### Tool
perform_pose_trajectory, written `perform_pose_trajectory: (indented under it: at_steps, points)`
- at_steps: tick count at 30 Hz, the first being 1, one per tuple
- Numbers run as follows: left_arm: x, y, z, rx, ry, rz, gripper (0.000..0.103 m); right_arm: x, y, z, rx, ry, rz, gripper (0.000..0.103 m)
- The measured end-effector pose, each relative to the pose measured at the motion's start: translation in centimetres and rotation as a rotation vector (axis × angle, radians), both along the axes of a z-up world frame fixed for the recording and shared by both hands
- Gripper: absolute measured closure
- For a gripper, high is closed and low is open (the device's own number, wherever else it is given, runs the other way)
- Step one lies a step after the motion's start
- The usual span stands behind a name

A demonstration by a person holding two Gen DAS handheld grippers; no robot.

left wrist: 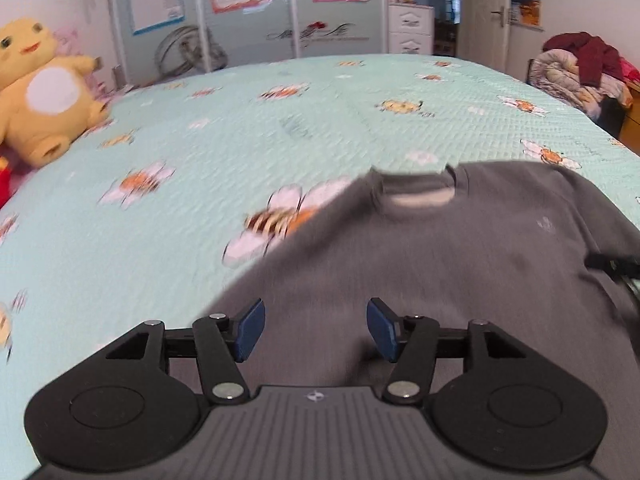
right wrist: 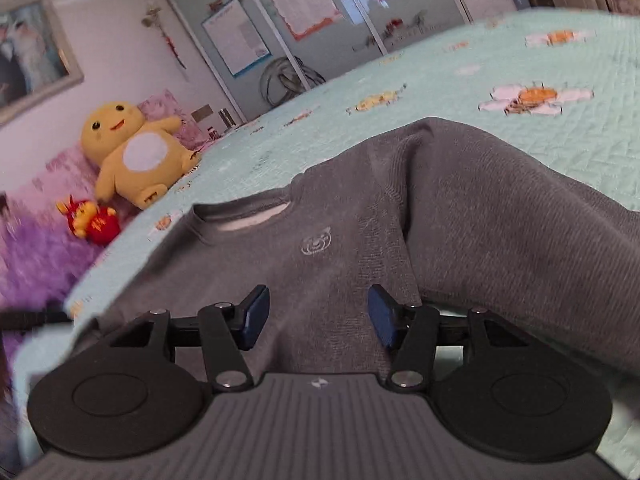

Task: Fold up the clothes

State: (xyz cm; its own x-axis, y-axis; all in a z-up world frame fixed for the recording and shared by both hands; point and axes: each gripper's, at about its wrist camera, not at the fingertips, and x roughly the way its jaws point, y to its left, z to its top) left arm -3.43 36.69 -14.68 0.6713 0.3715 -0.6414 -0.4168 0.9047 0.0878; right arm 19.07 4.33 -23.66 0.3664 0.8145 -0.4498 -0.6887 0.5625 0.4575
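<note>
A grey sweater (left wrist: 440, 248) lies front up on the mint bedspread (left wrist: 200, 160), its collar (left wrist: 420, 196) toward the far side. In the right wrist view the grey sweater (right wrist: 320, 248) shows a small bear logo (right wrist: 316, 242), and one sleeve (right wrist: 500, 216) is folded in over the body. My left gripper (left wrist: 316, 330) hovers over the sweater's lower part, open, nothing between its blue pads (left wrist: 250, 330). My right gripper (right wrist: 318, 318) is also open above the cloth, blue pads (right wrist: 382, 316) apart and empty.
A large yellow plush toy (left wrist: 40, 92) sits at the bed's left side, with a small red plush (right wrist: 94, 222) beside it. A wardrobe with posters (left wrist: 248, 8) stands behind the bed. A pile of clothes (left wrist: 580, 72) lies at the far right.
</note>
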Motion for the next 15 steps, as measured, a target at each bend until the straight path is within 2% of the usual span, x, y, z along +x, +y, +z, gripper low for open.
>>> perform_pose_trajectory:
  at_steps: [4, 6, 9, 10, 11, 13, 14, 15]
  points:
    - [4.8, 3.2, -1.4, 0.007, 0.017, -0.076, 0.032, -0.5, 0.2, -0.3, -0.016, -0.042, -0.005, 0.048]
    - [7.1, 5.0, -2.7, -0.022, 0.042, -0.094, 0.033, -0.4, 0.1, -0.5, -0.012, -0.035, -0.005, 0.048]
    - [9.3, 6.8, -4.6, -0.116, 0.066, -0.129, 0.039, -0.8, 0.0, -0.8, -0.003, -0.026, -0.004, 0.048]
    - [9.7, 7.0, -5.2, -0.132, 0.08, -0.126, 0.045, -0.9, 0.0, -0.8, -0.001, -0.024, -0.004, 0.048]
    - [10.1, 7.2, -5.9, -0.149, 0.094, -0.123, 0.058, -0.8, -0.1, -0.8, 0.003, -0.022, -0.005, 0.048]
    - [10.3, 7.1, -6.5, -0.133, 0.081, -0.11, 0.07, -0.8, -0.1, -0.9, 0.011, -0.016, -0.005, 0.048]
    - [10.3, 7.0, -6.4, -0.118, 0.063, -0.092, 0.087, -0.8, -0.1, -1.0, 0.015, -0.012, -0.006, 0.048]
    - [10.4, 7.2, -6.1, -0.11, 0.053, -0.074, 0.094, -0.8, -0.2, -1.0, 0.017, -0.011, -0.006, 0.048]
